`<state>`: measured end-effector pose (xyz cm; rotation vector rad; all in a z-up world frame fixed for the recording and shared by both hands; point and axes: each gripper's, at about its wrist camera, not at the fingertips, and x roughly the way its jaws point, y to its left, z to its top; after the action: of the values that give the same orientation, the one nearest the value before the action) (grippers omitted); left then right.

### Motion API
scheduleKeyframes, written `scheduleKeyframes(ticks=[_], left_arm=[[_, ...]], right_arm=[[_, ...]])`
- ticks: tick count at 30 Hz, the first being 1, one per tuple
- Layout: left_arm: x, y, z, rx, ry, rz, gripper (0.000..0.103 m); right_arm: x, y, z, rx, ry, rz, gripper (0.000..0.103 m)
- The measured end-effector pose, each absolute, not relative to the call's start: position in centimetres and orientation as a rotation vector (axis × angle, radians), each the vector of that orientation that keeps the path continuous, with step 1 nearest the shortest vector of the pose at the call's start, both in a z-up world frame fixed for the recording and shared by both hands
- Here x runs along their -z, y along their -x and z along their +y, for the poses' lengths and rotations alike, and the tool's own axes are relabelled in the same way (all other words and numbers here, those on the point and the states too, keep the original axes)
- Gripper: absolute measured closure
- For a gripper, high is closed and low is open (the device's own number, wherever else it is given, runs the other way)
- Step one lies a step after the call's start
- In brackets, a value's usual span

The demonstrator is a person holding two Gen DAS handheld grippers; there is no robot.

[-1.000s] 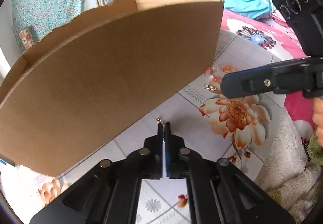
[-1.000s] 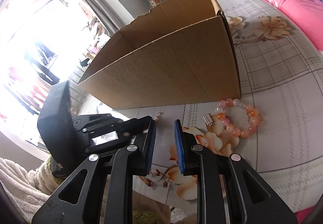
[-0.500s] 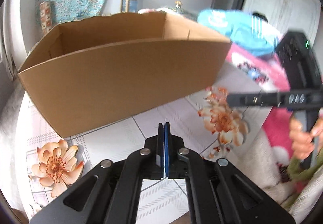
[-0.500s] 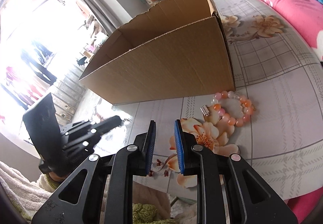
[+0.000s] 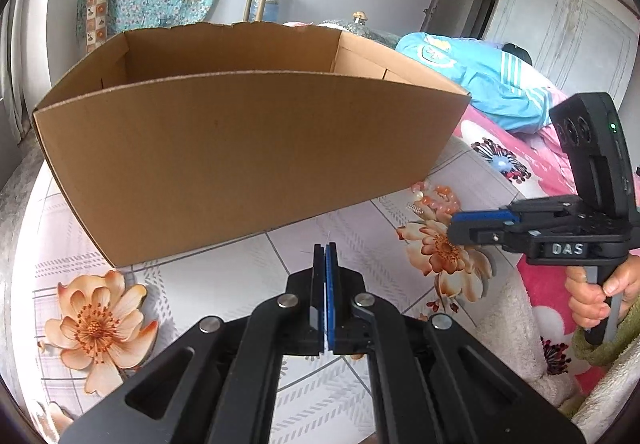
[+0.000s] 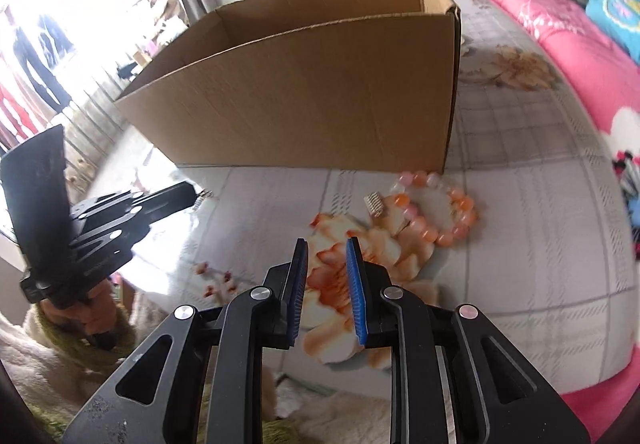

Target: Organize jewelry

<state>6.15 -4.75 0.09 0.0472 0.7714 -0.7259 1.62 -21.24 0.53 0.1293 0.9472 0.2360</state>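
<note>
1. Left gripper [image 5: 325, 246]: jaws pressed together, nothing visible between them.
2. Right gripper [image 6: 326, 244]: jaws slightly parted, empty, above the floral sheet [image 6: 520, 244].
3. Beaded bracelet [image 6: 440, 203]: on the sheet, beside the cardboard box [image 6: 320, 95] corner.

My right gripper [image 6: 326, 250], jaws parted and empty, hovers over the floral bedsheet [image 6: 520, 244] near a pink-and-orange beaded bracelet [image 6: 436, 203] lying beside the open cardboard box [image 6: 320, 91].
</note>
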Motion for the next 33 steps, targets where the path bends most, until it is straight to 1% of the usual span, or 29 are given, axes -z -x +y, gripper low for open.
scheduleKeyframes(ticks=[7,13,16,21,22,30,32,33], left_arm=[[0.4,-6.4,-5.0,0.74,-0.051,0.776,0.103],[0.6,-6.5,-4.9,0.741,-0.051,0.779,0.103],[0.7,-6.6,-4.9,0.738,-0.055,0.782,0.103],[0.7,-6.6,-5.2,0.743,-0.058,0.783,0.103],[0.7,-6.6,-5.2,0.743,-0.057,0.783,0.103],[0.8,-6.7,-5.3,0.745,-0.053,0.779,0.103],[0.8,-6.6,-5.3,0.746,-0.055,0.775,0.103],[0.7,-6.6,-5.3,0.747,-0.055,0.771,0.103]], right_arm=[[0.0,-4.6,-20.7,-0.205,-0.035,0.941,0.082],[0.9,-6.2,-20.1,-0.205,0.047,0.971,0.083],[1.3,-6.4,-20.3,-0.192,0.092,0.978,0.088],[1.4,-6.9,-20.3,-0.189,0.14,0.988,0.089],[1.4,-7.0,-20.2,-0.189,0.152,0.991,0.099],[1.4,-6.5,-19.7,-0.19,0.127,0.99,0.1],[1.1,-6.4,-20.1,-0.188,0.101,0.984,0.103],[0.9,-6.3,-20.3,-0.19,0.086,0.984,0.103]])
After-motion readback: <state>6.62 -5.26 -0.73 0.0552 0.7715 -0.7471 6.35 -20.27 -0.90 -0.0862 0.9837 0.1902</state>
